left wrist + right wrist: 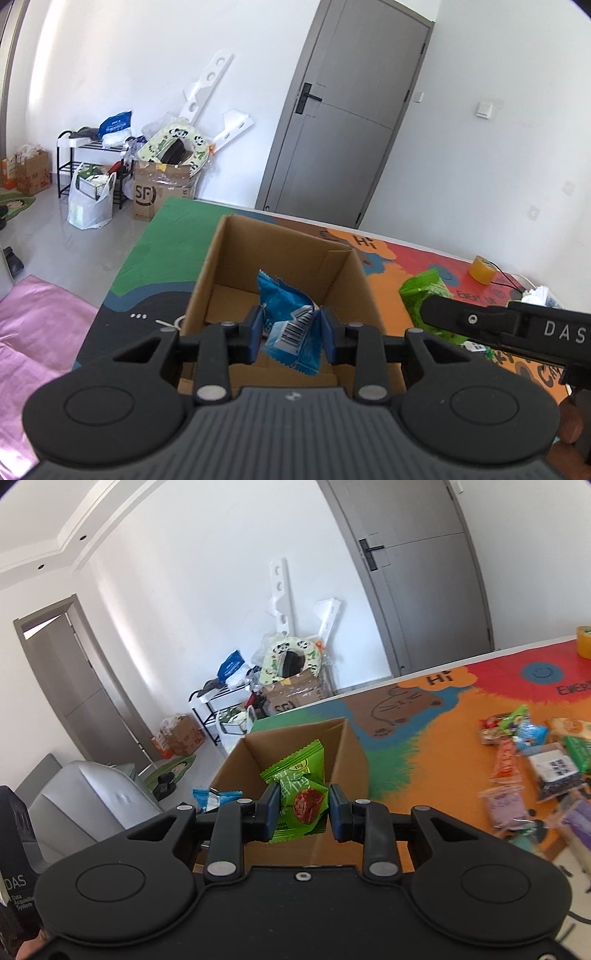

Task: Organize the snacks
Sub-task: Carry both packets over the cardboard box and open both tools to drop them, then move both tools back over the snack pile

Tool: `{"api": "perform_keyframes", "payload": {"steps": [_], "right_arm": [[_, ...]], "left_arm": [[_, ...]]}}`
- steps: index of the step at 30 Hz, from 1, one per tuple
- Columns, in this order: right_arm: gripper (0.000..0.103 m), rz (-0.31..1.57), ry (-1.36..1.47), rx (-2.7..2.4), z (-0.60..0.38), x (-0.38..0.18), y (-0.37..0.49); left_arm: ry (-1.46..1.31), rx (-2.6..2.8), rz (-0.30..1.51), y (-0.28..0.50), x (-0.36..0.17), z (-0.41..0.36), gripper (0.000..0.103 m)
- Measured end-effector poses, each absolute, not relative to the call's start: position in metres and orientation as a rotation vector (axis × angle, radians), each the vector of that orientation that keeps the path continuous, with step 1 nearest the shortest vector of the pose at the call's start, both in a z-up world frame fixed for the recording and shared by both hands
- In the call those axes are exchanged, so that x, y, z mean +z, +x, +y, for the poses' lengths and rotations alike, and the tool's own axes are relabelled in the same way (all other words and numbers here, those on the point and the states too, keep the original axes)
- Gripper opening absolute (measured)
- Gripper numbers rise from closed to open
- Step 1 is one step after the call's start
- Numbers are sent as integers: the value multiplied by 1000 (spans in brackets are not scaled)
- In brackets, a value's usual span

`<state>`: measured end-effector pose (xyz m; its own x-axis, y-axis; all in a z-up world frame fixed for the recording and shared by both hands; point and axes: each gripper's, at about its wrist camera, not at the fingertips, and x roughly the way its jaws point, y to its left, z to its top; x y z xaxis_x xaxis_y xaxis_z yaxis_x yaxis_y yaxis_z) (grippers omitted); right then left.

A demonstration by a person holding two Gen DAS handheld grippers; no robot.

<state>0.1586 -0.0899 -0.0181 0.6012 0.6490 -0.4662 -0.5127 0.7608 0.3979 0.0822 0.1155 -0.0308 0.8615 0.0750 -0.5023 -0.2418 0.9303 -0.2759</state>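
Both wrist views look forward and down, close over the open cardboard box point(280, 258) point(295, 738) at frame centre, sharing the grey door point(351, 110) point(424, 572) behind.

Both grippers — left gripper point(291, 332), right gripper point(303, 808) — matte black, blue pads (probably rubber), silver pivot screws, "DAS" lettering.

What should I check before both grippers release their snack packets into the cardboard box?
1. Left gripper holds the blue packet: ok, pinched between its jaws.
2. Right gripper holds the green packet: ok, though only the left jaw plainly touches it.
3. Blue packet over the cardboard box opening: ok.
4. Green packet over the box: ok in the right wrist view.
5. Space in the box: ok, visible floor bare.
6. Grippers apart from each other: cannot tell; they sit close.
7. Loose snacks left on the mat: not ok, several remain.
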Motion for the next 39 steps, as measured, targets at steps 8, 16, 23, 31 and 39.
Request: {"api": "perform_keyframes", "payload": {"steps": [8, 16, 23, 31, 39], "right_arm": [[29, 651, 223, 707, -60, -25, 169], [32, 651, 242, 698, -52, -35, 177], [59, 630, 272, 706, -68, -35, 172], [79, 600, 298, 654, -115, -38, 159], [101, 559, 338, 598, -158, -33, 148]], "left_arm": [[-369, 189, 504, 93, -34, 136, 32], [-400, 225, 499, 84, -30, 140, 53], [-393, 229, 501, 78, -23, 134, 73], [-364, 238, 470, 68, -12, 121, 85], [-320, 156, 465, 63, -3, 90, 91]]}}
